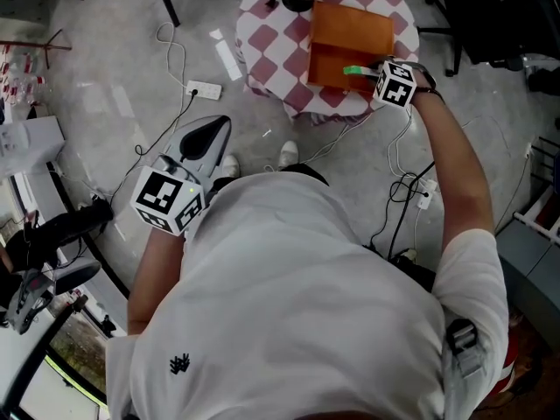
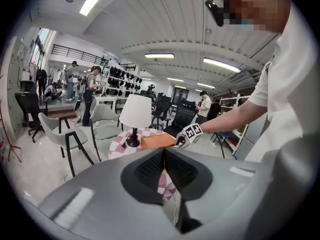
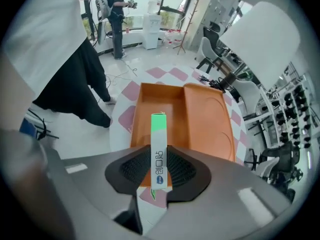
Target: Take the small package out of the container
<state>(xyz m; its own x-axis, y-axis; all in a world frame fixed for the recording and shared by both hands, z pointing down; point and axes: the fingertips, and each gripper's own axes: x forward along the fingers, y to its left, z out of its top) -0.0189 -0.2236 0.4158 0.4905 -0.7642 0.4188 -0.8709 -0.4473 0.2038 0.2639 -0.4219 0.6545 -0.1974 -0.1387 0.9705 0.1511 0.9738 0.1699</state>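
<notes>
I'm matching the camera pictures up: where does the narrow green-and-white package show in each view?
Head view: narrow green-and-white package upper right, over the orange open container.
Left gripper view: not made out; container at centre.
Right gripper view: centre, clamped in the right hand-held gripper.
Shared landmark: the orange container.

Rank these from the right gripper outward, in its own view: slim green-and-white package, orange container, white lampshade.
1. Slim green-and-white package, held in the right gripper's jaws.
2. Orange container, just beyond it.
3. White lampshade, upper right, farthest.
</notes>
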